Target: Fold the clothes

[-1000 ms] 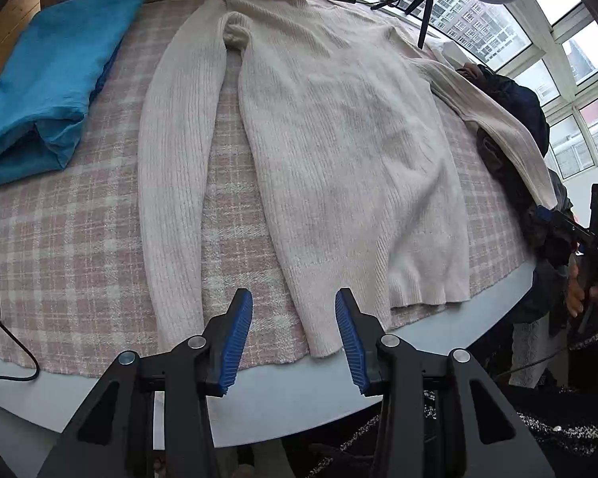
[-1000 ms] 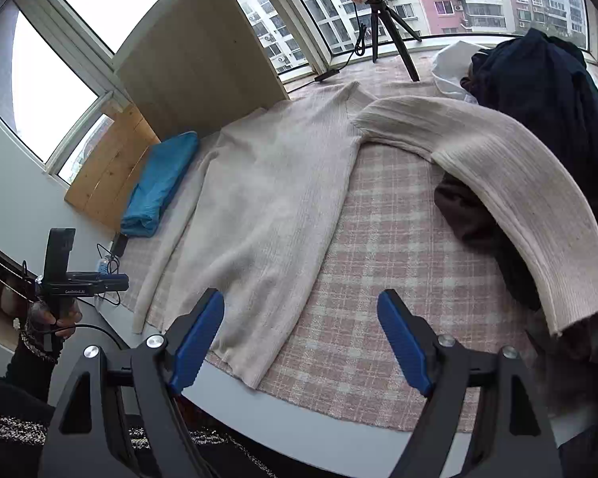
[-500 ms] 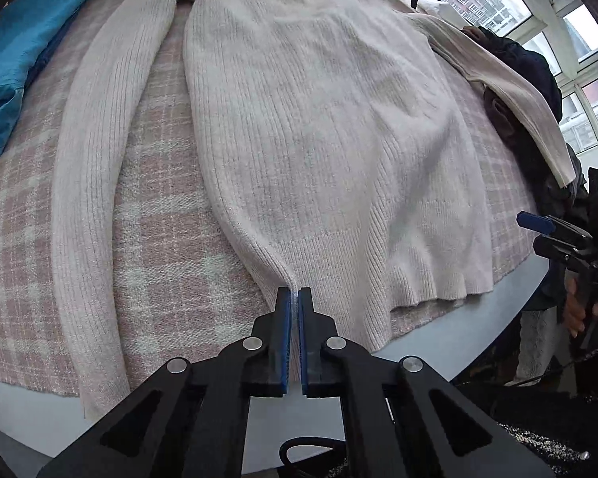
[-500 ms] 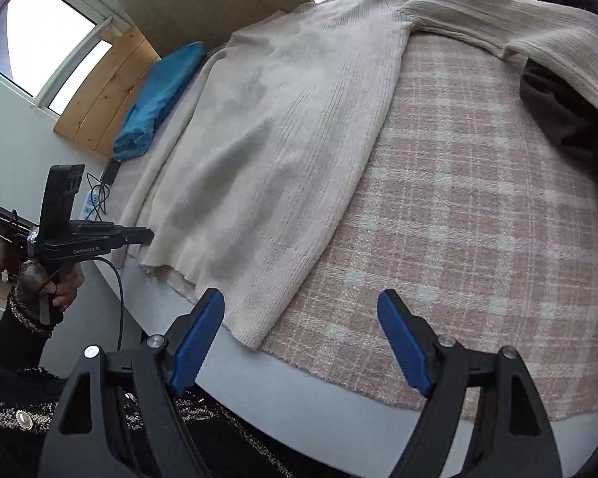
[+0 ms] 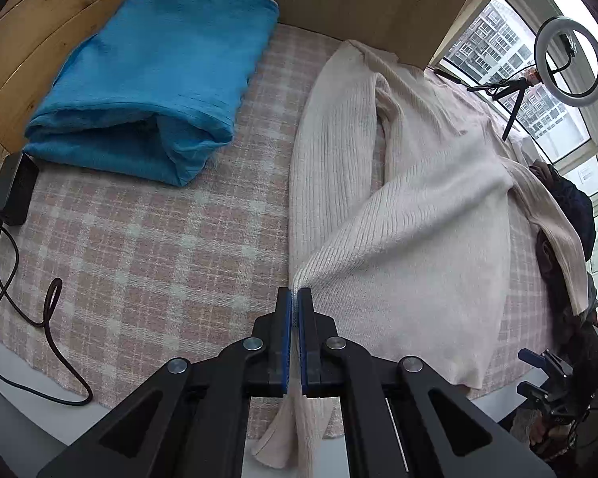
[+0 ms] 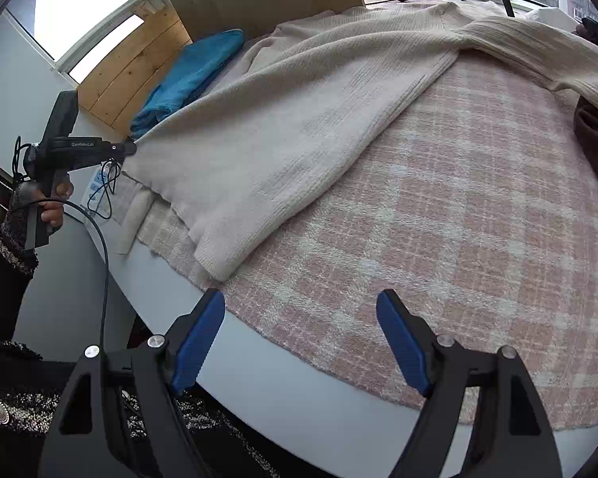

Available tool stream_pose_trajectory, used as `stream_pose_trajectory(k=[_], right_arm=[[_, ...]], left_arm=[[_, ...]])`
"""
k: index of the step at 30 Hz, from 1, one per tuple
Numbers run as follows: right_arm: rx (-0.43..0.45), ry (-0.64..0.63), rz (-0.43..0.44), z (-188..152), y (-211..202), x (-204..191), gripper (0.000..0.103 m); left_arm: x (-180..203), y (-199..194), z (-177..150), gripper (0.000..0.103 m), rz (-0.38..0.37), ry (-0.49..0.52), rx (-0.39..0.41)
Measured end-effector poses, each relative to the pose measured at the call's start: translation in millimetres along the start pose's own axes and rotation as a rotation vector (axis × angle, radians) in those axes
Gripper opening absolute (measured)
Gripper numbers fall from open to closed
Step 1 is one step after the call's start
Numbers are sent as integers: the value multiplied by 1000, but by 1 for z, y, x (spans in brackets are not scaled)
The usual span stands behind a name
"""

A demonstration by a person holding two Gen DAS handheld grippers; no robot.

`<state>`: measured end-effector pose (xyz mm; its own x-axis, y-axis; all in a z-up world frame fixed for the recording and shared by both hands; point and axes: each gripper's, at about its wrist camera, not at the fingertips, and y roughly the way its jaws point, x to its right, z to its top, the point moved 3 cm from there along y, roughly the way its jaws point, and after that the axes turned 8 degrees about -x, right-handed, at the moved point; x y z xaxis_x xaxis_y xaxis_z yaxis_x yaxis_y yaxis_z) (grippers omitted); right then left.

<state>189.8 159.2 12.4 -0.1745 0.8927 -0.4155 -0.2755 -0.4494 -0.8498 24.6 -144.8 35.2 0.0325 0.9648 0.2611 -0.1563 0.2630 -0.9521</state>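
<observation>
Two grippers: I hold one in each hand, both over the near edge of the counter (image 6: 283,378).
Left gripper (image 5: 298,298): my fingers are pressed together on a fold of the cream sweater (image 5: 426,219), at its lower side edge; the knit is pulled up into a tight ridge that runs away from the fingertips.
Left gripper from the other camera: I see it (image 6: 129,148) far to the left of my right fingers, with the sweater (image 6: 283,119) stretched from its tip.
Right gripper (image 6: 301,330): my fingers stand wide apart and hold nothing; the plaid cloth (image 6: 458,219) lies between and ahead of them.
Sweater place: spread on the plaid cloth ahead of both grippers; its hem corner lies just ahead of my right fingers, toward the left one.
Left sleeve (image 5: 323,151): it lies flat, ahead of my left fingers, and its cuff hangs over the counter edge under them.
Other sleeve (image 6: 538,55): ahead and to the right of my right fingers, resting on dark clothes (image 6: 594,139).
Blue folded cloth (image 5: 151,87): far ahead and left of my left fingers, well apart from the sweater.
Black cable (image 5: 40,310): left of my left fingers, on the cloth edge.
Ring light (image 5: 570,61): far ahead on the right, by the window.
</observation>
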Motion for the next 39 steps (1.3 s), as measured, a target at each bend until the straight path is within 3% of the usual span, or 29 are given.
stream_pose_trajectory(k=[2,7,8,9,13,17,22,26,29,32,36,39], right_arm=[[5,-16,19,7,13,-13,61],[3,-45,-38,27,48,-33,58],[-7,-54,-34,31,52,-37,40],[-17,-60,-30,34,54,-38,3],[88,-54,-45,48,1,-31,4],[173,-17,-105,99,-50,-11,4],[13,68,-20,196,32,9,5],[17,105,-1,177,20,6,12],[29,131,12,161,9,2,31],[29,128,20,149,6,-7,41],[9,111,-98,163,26,-13,41],[-11,-13,-192,175,40,-23,42]], left_arm=[[8,5,0,2,-10,14,-16],[16,-6,1,2,-41,60,-31],[16,-9,2,2,-54,69,-34],[19,-13,1,2,-63,81,-33],[37,-23,-3,2,-94,150,-28],[44,-16,3,2,-93,166,-17],[32,4,11,2,-115,106,-38],[30,3,14,2,-127,108,-20],[26,3,14,2,-139,102,-17],[21,6,14,2,-158,91,-23],[21,8,16,3,-170,97,-25],[21,8,17,3,-180,103,-26]])
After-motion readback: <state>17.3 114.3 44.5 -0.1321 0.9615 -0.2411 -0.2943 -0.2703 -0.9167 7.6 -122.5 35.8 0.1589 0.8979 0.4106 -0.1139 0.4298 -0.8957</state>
